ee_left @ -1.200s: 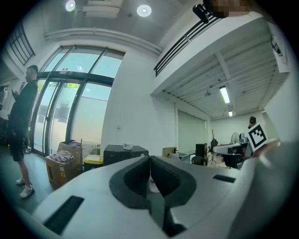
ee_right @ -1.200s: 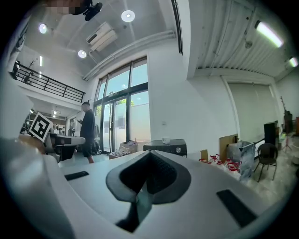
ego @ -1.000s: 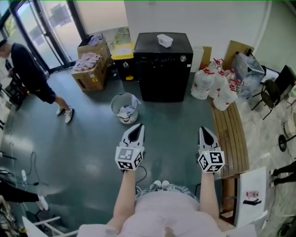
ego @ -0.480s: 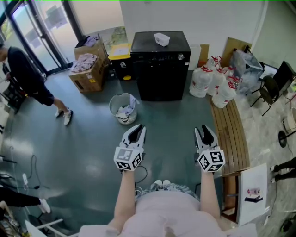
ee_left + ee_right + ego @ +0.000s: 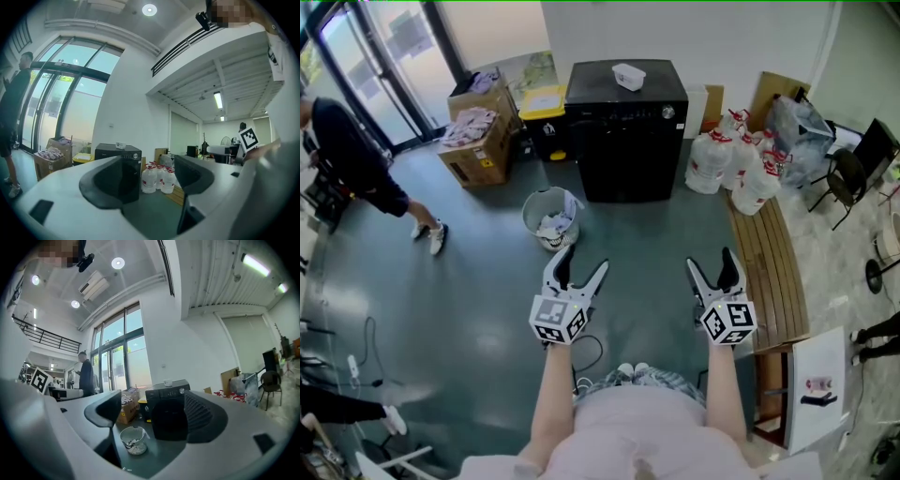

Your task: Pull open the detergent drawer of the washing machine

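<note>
The black washing machine [image 5: 626, 150] stands against the far wall, with a control strip and a round knob [image 5: 670, 114] along its top front. I cannot pick out its detergent drawer from here. A small white object [image 5: 631, 80] lies on its lid. My left gripper [image 5: 583, 262] and right gripper [image 5: 711, 261] hover side by side over the floor, well short of the machine. Both have their jaws opening, with nothing between them. The left gripper [image 5: 150, 173] in the left gripper view and the right gripper [image 5: 152, 408] in the right gripper view both point at the machine [image 5: 118, 151] [image 5: 166, 420].
A mesh waste basket [image 5: 551, 220] stands on the floor between me and the machine's left side. Cardboard boxes [image 5: 483, 141] and a yellow-lidded bin [image 5: 546, 105] sit left of it, water jugs [image 5: 736, 169] right. A wooden bench [image 5: 771, 272] runs along my right. A person [image 5: 356, 159] stands far left.
Both grippers went from shut to wide open, the right one starting first. Neither hand has shifted noticeably.
</note>
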